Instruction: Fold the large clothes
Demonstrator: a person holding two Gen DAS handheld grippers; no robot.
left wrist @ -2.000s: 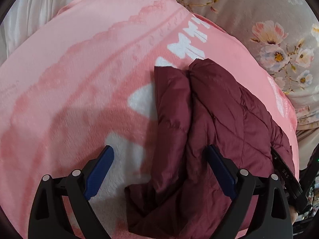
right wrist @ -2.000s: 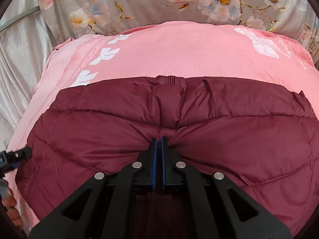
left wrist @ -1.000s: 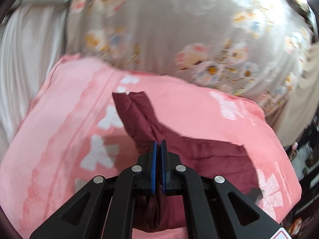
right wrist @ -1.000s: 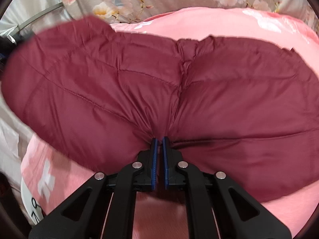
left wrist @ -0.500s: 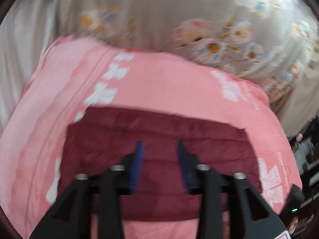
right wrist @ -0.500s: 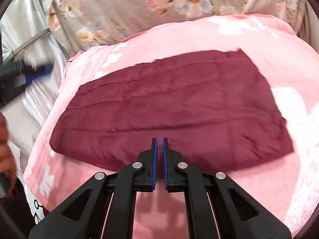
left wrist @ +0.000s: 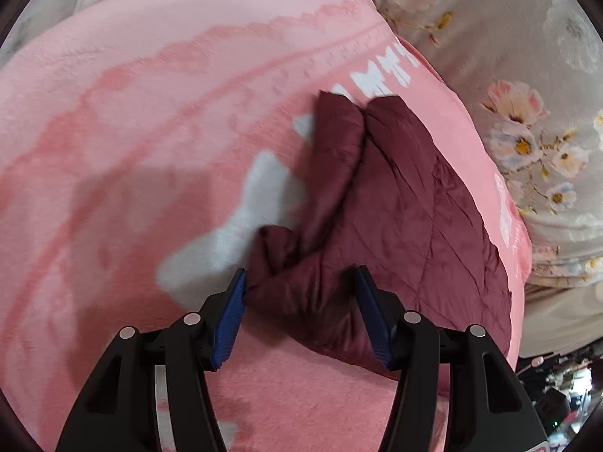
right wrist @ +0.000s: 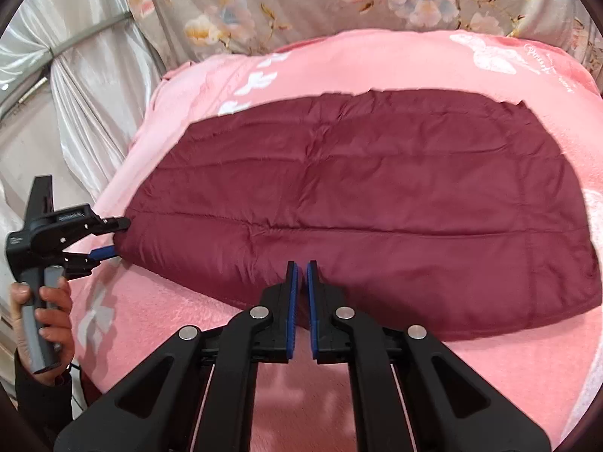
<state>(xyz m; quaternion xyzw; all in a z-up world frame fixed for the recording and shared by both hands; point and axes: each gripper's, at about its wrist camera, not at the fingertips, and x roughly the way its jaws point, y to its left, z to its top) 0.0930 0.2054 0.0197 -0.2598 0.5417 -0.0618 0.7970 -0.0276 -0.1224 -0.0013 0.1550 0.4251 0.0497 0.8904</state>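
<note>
We see the quilted maroon padded jacket [right wrist: 377, 203] lying spread flat on the fluffy pink blanket [right wrist: 377, 60] that covers the bed. Our left gripper [left wrist: 299, 314] has just been opening, and its fingers now stand apart on either side of the jacket's bunched left corner without pressing it. Our right gripper [right wrist: 301, 301] hovers at the near hem, its fingers nearly together with nothing between them.

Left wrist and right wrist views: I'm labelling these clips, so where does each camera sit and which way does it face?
Left wrist: on the left gripper, aimed down at the maroon jacket's end; own open fingers show.
Right wrist: on the right gripper, facing across the jacket; own closed fingers, plus the person's hand holding the left gripper.
Shared: jacket, pink blanket, floral sheet.
</note>
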